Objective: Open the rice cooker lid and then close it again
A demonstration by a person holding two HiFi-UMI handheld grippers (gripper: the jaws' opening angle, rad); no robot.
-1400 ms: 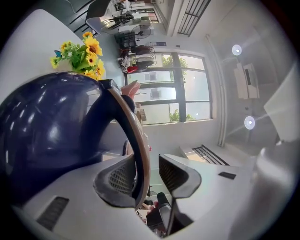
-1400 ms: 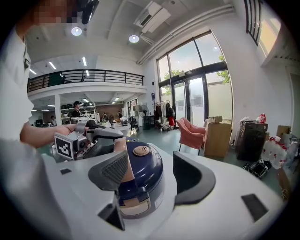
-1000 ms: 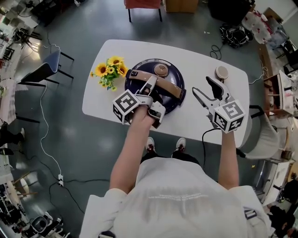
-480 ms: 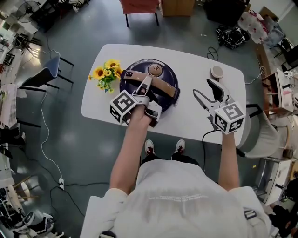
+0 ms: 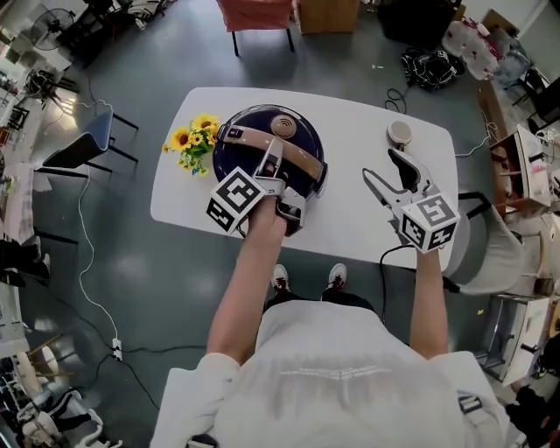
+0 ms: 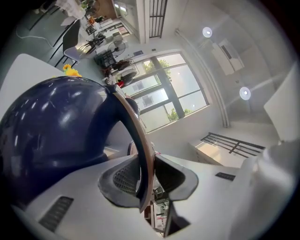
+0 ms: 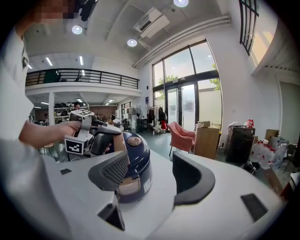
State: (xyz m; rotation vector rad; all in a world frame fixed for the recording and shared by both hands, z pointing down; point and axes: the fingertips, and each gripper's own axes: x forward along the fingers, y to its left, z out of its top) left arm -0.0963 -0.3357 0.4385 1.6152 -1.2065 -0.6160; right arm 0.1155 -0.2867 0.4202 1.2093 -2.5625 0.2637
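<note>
A dark blue rice cooker [image 5: 282, 133] stands on the white table [image 5: 350, 122] with its lid down. A tan carrying handle [image 5: 297, 159] arches over the lid. My left gripper [image 5: 273, 164] is shut on that handle near its middle. In the left gripper view the tan handle [image 6: 140, 154] runs edge-on between the two pads, with the cooker's dome [image 6: 51, 126] at the left. My right gripper [image 5: 390, 178] hovers open over the table to the right of the cooker, holding nothing. In the right gripper view the cooker [image 7: 138, 157] sits past the left jaw, and the left gripper [image 7: 96, 133] rests on top of it.
A bunch of sunflowers [image 5: 194, 140] lies just left of the cooker. A small round object [image 5: 400, 133] sits at the table's far right. Chairs stand around the table, a dark one [image 5: 87, 127] at the left and a red one [image 5: 254, 13] behind.
My left gripper has risen a little and rolled, keeping its hold on the handle. The right gripper has drifted slightly and stays open.
</note>
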